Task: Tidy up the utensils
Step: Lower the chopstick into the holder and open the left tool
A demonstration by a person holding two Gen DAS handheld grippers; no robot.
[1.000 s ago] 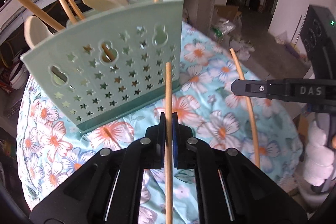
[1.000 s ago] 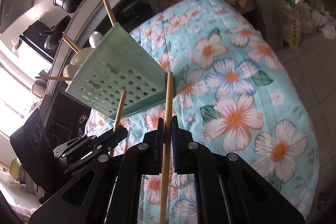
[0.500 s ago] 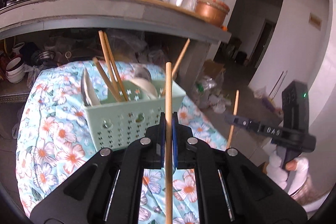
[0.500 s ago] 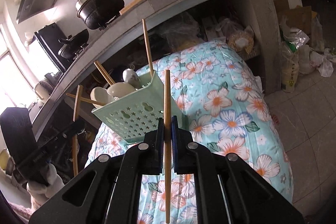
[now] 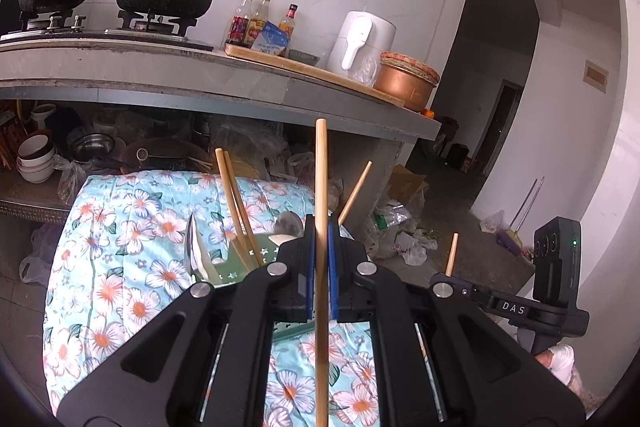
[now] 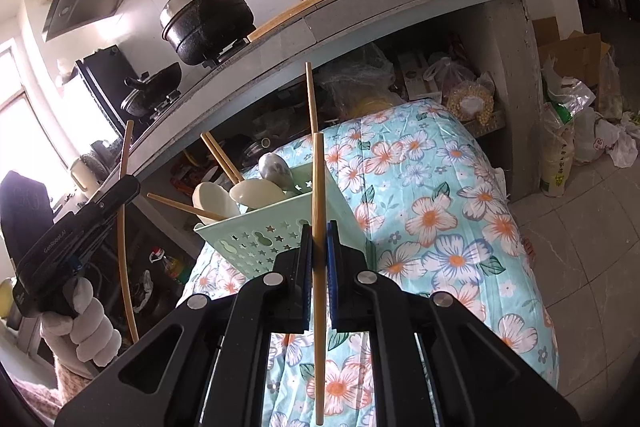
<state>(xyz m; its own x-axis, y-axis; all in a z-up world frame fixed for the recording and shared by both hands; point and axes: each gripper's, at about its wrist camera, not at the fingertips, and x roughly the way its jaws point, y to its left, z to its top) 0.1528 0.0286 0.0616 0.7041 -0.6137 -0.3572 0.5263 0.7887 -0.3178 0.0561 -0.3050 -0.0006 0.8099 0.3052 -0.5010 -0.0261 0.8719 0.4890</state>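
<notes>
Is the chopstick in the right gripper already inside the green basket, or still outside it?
Outside. The right gripper is shut on its chopstick, held above the floral cloth in front of the green basket.

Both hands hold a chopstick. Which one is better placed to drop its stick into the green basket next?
Probably the right. The right gripper has the green basket just ahead, its open top in full view, with its chopstick upright. The left gripper covers most of the basket in its own view.
</notes>
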